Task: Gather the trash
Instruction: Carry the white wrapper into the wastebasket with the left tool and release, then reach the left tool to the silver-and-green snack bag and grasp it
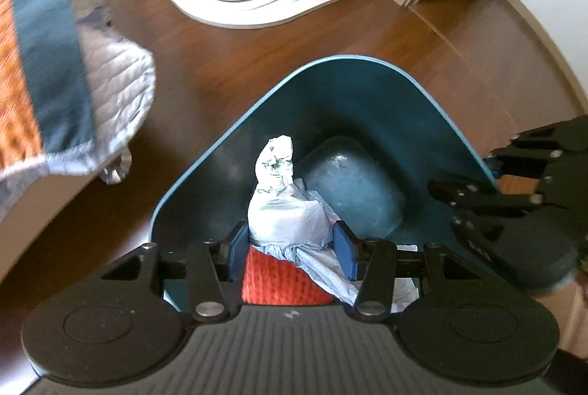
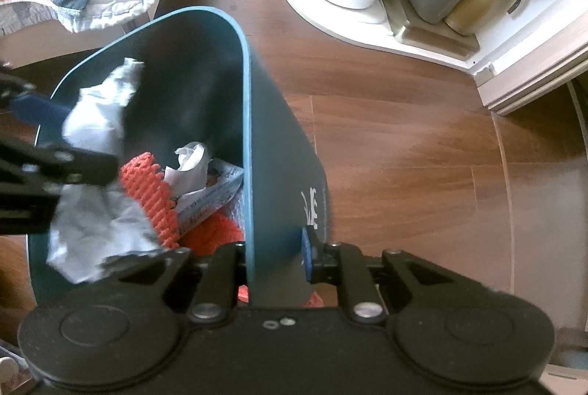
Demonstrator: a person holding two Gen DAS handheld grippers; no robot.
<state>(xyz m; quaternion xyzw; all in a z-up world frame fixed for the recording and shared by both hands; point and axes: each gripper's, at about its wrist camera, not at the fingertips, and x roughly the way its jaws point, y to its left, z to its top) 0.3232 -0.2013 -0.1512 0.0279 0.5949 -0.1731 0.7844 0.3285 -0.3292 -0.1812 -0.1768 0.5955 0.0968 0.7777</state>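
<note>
Looking like the bin (image 2: 264,123) wall is pinched by the right gripper (image 2: 275,259) so it's steadied while crumpled trash (image 1: 290,207) gets gripped over it by the left gripper (image 1: 290,248)

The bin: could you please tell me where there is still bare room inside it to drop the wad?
Bare bottom shows at the far end of the bin, beyond the white wad held in the left gripper. The near end is crowded: orange netting, crumpled paper and a printed packet pile there, beside the wall pinched by the right gripper.
</note>
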